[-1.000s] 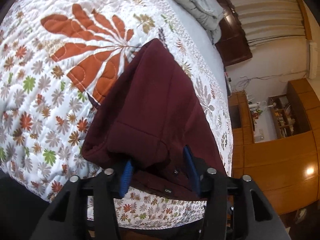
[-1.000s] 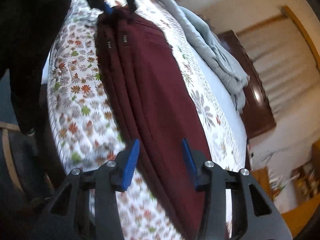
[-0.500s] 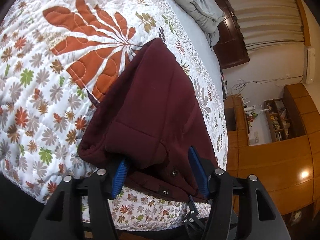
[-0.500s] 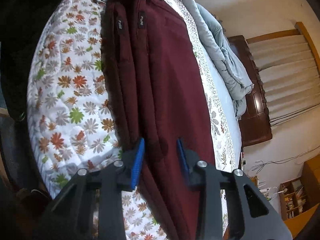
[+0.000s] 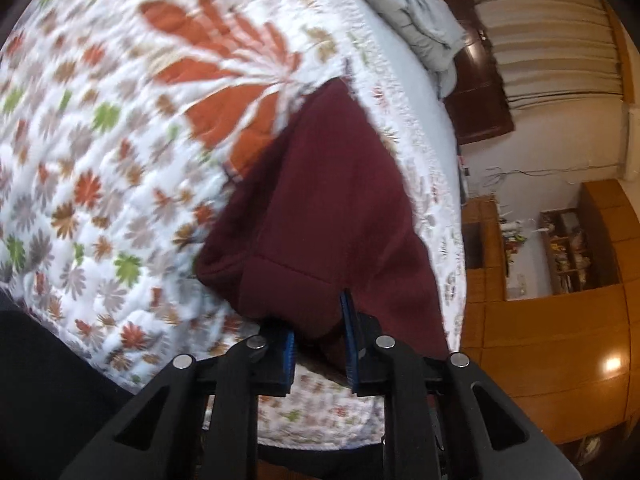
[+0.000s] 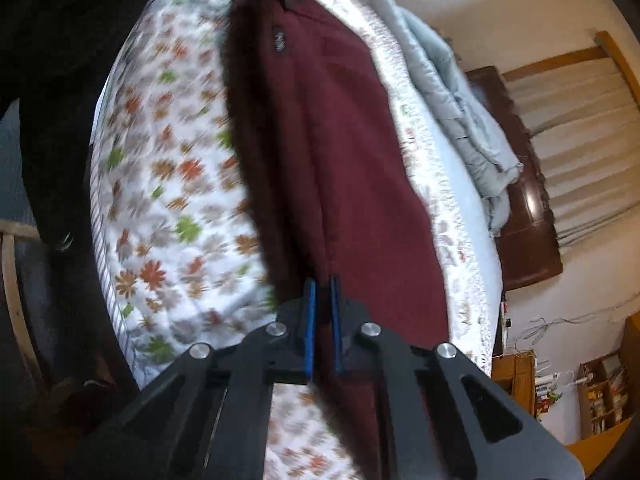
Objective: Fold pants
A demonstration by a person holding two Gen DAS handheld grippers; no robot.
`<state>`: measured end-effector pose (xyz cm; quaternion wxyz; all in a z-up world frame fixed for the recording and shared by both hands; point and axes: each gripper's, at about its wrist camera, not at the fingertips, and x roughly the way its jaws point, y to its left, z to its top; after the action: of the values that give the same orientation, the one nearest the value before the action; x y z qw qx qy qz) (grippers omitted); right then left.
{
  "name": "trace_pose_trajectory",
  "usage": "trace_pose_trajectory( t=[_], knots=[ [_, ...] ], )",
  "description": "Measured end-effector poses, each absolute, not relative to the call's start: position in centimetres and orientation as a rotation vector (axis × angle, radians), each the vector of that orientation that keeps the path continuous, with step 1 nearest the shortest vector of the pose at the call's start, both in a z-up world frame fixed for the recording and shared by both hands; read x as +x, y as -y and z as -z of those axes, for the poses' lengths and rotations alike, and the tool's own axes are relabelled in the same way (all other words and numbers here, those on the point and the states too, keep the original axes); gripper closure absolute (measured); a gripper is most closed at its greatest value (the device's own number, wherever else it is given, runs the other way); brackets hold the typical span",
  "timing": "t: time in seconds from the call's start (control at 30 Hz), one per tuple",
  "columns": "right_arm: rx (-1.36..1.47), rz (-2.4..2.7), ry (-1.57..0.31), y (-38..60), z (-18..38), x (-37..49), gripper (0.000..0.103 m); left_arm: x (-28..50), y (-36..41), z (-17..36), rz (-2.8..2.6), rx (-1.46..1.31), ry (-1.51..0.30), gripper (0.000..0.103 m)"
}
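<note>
Floral quilt (image 5: 100, 184) covers the bed where the maroon pants (image 5: 332, 208) lie lengthwise, legs stacked. Left gripper (image 5: 318, 338) has its jaws clamped on the waistband end, and right gripper (image 6: 322, 312) is pinched tight on fabric near the cuffs, probably so both ends can be brought together for a fold. Just beyond, a rumpled grey duvet (image 6: 452, 112) crowds the far side, limiting room.

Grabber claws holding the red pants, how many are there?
2. The left gripper pinches the pants at one end, and the right gripper has its jaws shut on the other end, over the flowery quilt.
</note>
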<state>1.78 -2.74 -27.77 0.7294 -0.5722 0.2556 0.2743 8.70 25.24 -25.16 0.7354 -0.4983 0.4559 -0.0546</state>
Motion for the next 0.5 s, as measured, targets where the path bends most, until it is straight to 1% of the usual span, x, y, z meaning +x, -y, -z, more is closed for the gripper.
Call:
trace_pose_trajectory(
  t=[0.03, 0.1, 0.13, 0.17, 0.2, 0.23, 0.3, 0.33, 0.37, 0.4, 0.5],
  knots=[
    [-1.259, -0.604, -0.563, 2.7, 27.9, 1.8, 0.097, 8.6, -25.3, 25.4, 0.115, -1.110, -1.002, 0.084],
    [-1.235, -0.608, -0.568, 2.9, 27.5, 2.0, 0.092, 8.4, -25.1, 25.2, 0.108, -1.112, -0.996, 0.082],
    [-1.222, -0.611, -0.569, 3.0, 27.2, 2.1, 0.091, 8.4, -24.9, 24.8, 0.110, -1.093, -1.003, 0.079],
    [-1.209, -0.617, -0.570, 3.1, 26.7, 2.5, 0.086, 8.3, -24.7, 24.0, 0.104, -1.061, -1.006, 0.073],
    [-1.188, -0.628, -0.575, 3.4, 26.1, 2.4, 0.082, 8.1, -24.2, 22.4, 0.083, -0.984, -0.998, 0.072],
    [-1.149, -0.642, -0.587, 3.9, 25.3, 2.1, 0.075, 7.9, -23.8, 20.7, 0.051, -0.895, -0.983, 0.072],
    [-1.004, -0.673, -0.645, 4.6, 23.3, 2.7, 0.075, 7.5, -22.9, 16.9, 0.020, -0.720, -0.920, 0.071],
    [-0.933, -0.683, -0.676, 4.8, 22.4, 3.2, 0.073, 7.6, -22.6, 15.2, 0.020, -0.662, -0.887, 0.062],
    [-0.856, -0.690, -0.711, 5.0, 21.6, 4.0, 0.071, 8.0, -22.2, 13.9, 0.030, -0.619, -0.860, 0.051],
    [-0.777, -0.696, -0.755, 5.1, 21.1, 5.0, 0.071, 8.9, -21.8, 12.7, 0.050, -0.584, -0.835, 0.048],
    [-0.645, -0.701, -0.798, 4.1, 20.4, 7.2, 0.071, 12.3, -21.3, 10.6, 0.051, -0.565, -0.846, 0.048]
  ],
)
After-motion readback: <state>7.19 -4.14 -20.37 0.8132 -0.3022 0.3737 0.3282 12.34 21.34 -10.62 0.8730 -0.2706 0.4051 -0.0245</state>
